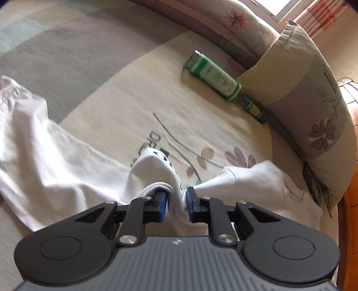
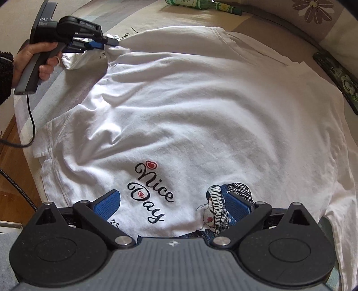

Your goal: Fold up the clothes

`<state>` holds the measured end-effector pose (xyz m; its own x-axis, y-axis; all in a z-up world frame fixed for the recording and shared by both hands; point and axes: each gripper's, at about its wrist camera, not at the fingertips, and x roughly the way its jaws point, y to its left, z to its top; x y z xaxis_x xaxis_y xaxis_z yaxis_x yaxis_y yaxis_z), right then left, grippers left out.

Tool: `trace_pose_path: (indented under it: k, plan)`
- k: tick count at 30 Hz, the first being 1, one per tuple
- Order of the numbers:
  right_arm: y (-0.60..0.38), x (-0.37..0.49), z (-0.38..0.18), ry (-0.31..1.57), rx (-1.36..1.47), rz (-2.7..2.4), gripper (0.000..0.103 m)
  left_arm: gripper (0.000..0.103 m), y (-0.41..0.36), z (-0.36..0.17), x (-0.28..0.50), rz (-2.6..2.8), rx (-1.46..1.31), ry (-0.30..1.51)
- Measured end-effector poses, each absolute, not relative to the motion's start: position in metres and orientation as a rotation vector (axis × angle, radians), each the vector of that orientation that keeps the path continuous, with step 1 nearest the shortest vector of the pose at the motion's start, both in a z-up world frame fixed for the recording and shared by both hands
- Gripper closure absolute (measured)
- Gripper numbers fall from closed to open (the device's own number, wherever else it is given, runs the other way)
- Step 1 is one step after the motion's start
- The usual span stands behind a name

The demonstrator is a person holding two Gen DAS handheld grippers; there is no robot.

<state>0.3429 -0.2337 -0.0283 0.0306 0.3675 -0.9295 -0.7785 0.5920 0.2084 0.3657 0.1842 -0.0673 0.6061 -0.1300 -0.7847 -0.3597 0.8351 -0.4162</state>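
Home bedroom, floral bedsheet (image 1: 156, 94), pillow (image 1: 313, 107), curtained window (image 1: 288, 6)

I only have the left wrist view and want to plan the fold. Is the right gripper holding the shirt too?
Observer: No. The right gripper has its jaws open and empty, over the white T-shirt at its "Nice Day" print.
Operator: How does the shirt lie overall?
Observer: It is spread mostly flat on the bed, print side up, with wrinkles running toward the left gripper.
Operator: Anything trailing from my gripper?
Observer: A hand in a dark fuzzy sleeve holds its handle, and a black cable hangs from the handle off the shirt's side.
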Motion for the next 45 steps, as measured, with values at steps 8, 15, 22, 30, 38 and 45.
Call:
trace_pose_path:
  k: [8, 15, 22, 30, 38, 45]
  plan:
    - [-0.231, 0.341, -0.028, 1.249, -0.390, 0.906, 0.001, 0.074, 0.186, -0.067, 0.363, 0.066, -0.511, 1.055]
    - [-0.233, 0.339, -0.027, 1.257, -0.402, 0.909, 0.001, 0.069, 0.174, -0.079, 0.280, -0.009, -0.558, 1.220]
    - [-0.231, 0.340, -0.029, 1.272, -0.409, 0.910, 0.001, 0.063, 0.166, -0.090, 0.202, -0.048, -0.636, 1.323]
    - [-0.215, 0.340, -0.026, 1.249, -0.449, 0.952, 0.001, 0.100, 0.155, -0.078, 0.170, -0.068, -0.577, 1.434]
    - [-0.216, 0.338, -0.030, 1.267, -0.468, 0.950, 0.001, 0.099, 0.144, -0.063, 0.142, -0.085, -0.501, 1.550]
    - [-0.211, 0.335, -0.030, 1.261, -0.454, 0.952, 0.001, 0.088, 0.168, -0.026, 0.202, -0.131, -0.439, 1.310]
